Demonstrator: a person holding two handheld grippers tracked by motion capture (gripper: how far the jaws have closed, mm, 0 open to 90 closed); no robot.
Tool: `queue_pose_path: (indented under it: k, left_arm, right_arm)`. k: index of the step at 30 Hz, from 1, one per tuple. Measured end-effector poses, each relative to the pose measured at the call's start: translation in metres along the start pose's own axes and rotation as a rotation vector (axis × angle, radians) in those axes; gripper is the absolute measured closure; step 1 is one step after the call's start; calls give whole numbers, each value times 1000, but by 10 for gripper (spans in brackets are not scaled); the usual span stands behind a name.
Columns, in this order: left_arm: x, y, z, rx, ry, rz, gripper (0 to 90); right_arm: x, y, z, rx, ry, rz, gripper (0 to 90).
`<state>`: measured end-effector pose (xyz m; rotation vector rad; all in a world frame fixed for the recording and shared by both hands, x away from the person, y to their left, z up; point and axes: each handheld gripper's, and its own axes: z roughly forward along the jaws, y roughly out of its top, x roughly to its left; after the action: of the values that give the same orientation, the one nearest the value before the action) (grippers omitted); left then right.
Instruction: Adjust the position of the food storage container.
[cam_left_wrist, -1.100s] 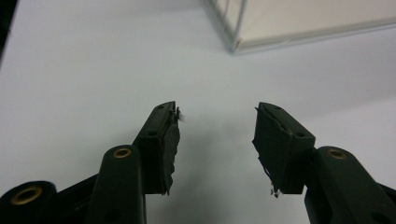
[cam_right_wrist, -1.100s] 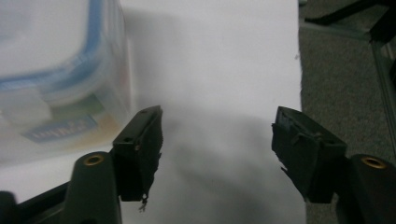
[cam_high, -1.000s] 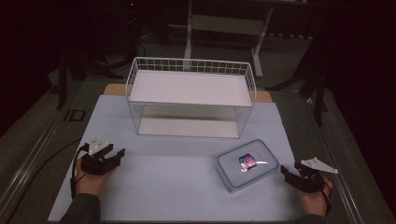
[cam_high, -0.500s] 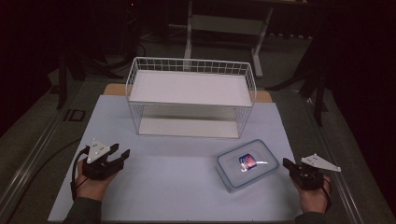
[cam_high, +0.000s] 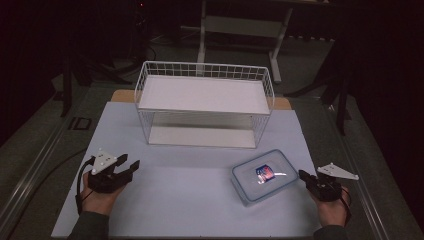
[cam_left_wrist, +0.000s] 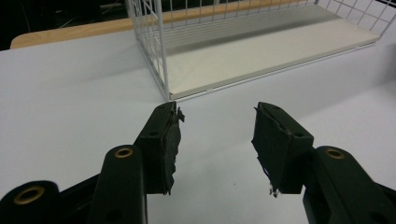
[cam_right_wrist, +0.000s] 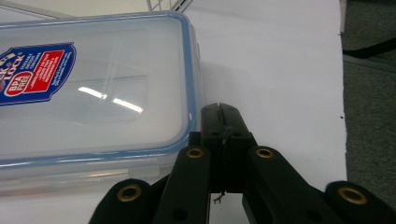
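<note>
Left claw jaws apart, right claw jaws pressed together.

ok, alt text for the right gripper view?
The right gripper, jaws shut with nothing between them, points past the right edge of a clear plastic container with a blue-rimmed lid and a red-and-blue label, which sits on a white table.

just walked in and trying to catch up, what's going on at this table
A person sits at a table covered in a pale sheet, with a hand-held gripper in each hand. The right hand-held gripper is shut with nothing in it and rests just beside a clear plastic food container with a blue-rimmed lid, not gripping it. The left hand-held gripper has its jaws apart and empty, pointing toward the white wire two-tier shelf rack. Nothing is held yet.
</note>
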<state>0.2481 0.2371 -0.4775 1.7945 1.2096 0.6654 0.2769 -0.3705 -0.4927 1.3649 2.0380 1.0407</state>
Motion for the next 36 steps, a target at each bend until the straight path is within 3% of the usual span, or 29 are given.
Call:
queue_pose_path:
  k: [4,12,18,21,36]
  left_arm:
    - [-1,0,0,4,2,6,496]
    - [0,0,-1,1,-1,1,496]
    - [-1,0,-1,3,-1,2,496]
    - [-1,0,-1,5,-3,3,494]
    - [-10,0,2,15,-28,37,495]
  right_arm:
    - [2,-1,0,6,25,-8,900]
    - [17,2,1,29,79,-67,900]
    - [33,4,3,41,135,-96,900]
    - [41,6,6,41,189,-93,900]
    - [79,14,14,64,300,-184,900]
